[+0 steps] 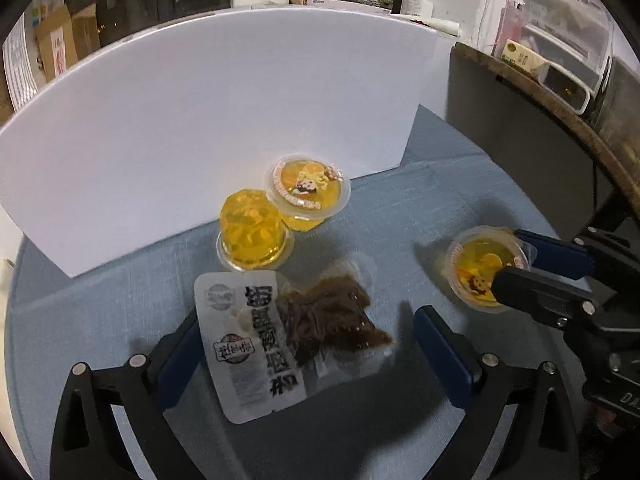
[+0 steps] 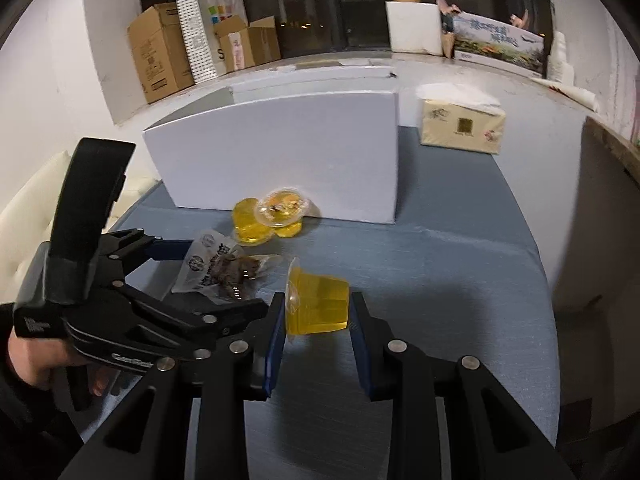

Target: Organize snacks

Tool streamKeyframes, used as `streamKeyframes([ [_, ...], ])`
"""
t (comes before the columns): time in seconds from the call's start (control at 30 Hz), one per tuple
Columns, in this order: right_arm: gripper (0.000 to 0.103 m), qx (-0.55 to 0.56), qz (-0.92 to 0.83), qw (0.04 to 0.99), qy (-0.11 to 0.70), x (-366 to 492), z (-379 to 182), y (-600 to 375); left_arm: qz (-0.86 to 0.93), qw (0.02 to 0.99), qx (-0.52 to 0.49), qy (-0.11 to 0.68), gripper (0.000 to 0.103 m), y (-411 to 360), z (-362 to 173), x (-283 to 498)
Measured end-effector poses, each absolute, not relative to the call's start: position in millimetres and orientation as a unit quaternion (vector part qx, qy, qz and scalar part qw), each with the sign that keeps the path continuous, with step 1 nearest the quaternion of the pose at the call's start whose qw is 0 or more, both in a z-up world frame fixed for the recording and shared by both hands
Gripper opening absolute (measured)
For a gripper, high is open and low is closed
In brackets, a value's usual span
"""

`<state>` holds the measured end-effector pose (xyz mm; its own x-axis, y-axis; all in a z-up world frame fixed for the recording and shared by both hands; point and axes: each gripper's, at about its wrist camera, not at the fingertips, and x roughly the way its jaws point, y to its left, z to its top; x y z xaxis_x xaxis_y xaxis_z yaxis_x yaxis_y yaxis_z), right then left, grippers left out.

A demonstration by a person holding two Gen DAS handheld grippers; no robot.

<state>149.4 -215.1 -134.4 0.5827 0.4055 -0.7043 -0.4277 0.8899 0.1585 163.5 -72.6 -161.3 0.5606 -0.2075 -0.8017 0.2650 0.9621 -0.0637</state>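
Item 1. Surface (image 1: 440, 208): round top under a blue-grey woven cloth with a fine ribbed texture and a crease running across it.

Item 2. White rectangular cardboard box (image 2: 280, 152), matte and smooth-faced, standing at 12 o'clock on the surface.

Item 3. Two clear plastic jelly cups with yellow filling, just in front of the box. One (image 1: 306, 190) stands with its printed foil lid facing up and leans on the other (image 1: 252, 236), which rests lid-down. They touch.

Item 4. Flat white plastic snack pouch with black lettering and a clear window showing brown dried pieces (image 1: 280, 332), lying on the cloth at 6 o'clock from the cup pair.

Item 5. Third yellow jelly cup (image 2: 318, 306), turned on its side, lid to 9 o'clock in the right wrist view.

Item 6. Right gripper (image 2: 318, 312): black frame, blue pads, pinching the third cup, one pad on its lid and one on its base, clear of the cloth. It enters the left wrist view from 3 o'clock.

Item 7. Left gripper (image 1: 304, 344): same build, jaws spread wide, tilted downward, straddling the pouch; its left pad lies at the pouch's edge, the right pad stands apart. A hand (image 2: 36, 364) grips its handle at 8 o'clock in the right wrist view.
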Motion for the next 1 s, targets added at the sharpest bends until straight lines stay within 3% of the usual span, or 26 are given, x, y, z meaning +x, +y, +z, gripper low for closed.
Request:
streamKeyframes([
  [0.07,0.033,-0.011,0.235,0.889,0.394,148.9,-135.9,-216.8,-0.124,0.890,0.034,0.438,0.085,-71.1,-158.0,161.4],
  [0.17,0.033,-0.012,0.237,0.889,0.393,147.2,-135.2,-215.6,-0.145,0.890,0.003,0.433,0.076,-59.7,-152.5,159.0],
  [0.2,0.033,-0.012,0.237,0.889,0.391,146.7,-134.6,-215.1,-0.150,0.893,0.012,0.424,0.061,-59.8,-147.7,154.8],
  [0.23,0.033,-0.012,0.238,0.889,0.390,146.0,-133.9,-215.0,-0.152,0.895,0.017,0.418,0.056,-59.2,-143.7,151.0],
  [0.4,0.033,-0.017,0.245,0.888,0.388,143.7,-132.8,-209.1,-0.167,0.894,-0.016,0.416,0.054,-45.7,-144.5,141.8],
  [0.5,0.033,-0.019,0.247,0.888,0.388,143.4,-132.3,-207.4,-0.171,0.900,-0.027,0.401,0.040,-36.9,-138.5,133.2],
  [0.6,0.033,-0.018,0.249,0.889,0.385,142.3,-130.3,-206.9,-0.169,0.903,-0.033,0.394,0.000,-29.8,-127.0,129.1],
  [0.8,0.033,-0.021,0.253,0.885,0.390,141.7,-134.2,-202.5,-0.171,0.889,-0.061,0.420,0.000,-15.4,-141.6,133.4],
  [0.87,0.033,-0.021,0.253,0.885,0.390,142.2,-134.1,-203.0,-0.172,0.891,-0.056,0.416,0.003,-14.4,-137.2,131.4],
  [0.9,0.033,-0.020,0.254,0.886,0.389,141.8,-133.3,-203.4,-0.173,0.891,-0.051,0.416,0.009,-14.8,-134.5,130.3],
  [0.97,0.033,-0.020,0.253,0.886,0.388,141.4,-132.8,-203.8,-0.158,0.895,-0.051,0.414,0.049,-15.7,-129.8,127.3],
  [1.0,0.033,-0.020,0.254,0.886,0.388,141.5,-132.8,-203.8,-0.153,0.894,-0.059,0.417,0.089,-15.6,-128.9,124.0],
])
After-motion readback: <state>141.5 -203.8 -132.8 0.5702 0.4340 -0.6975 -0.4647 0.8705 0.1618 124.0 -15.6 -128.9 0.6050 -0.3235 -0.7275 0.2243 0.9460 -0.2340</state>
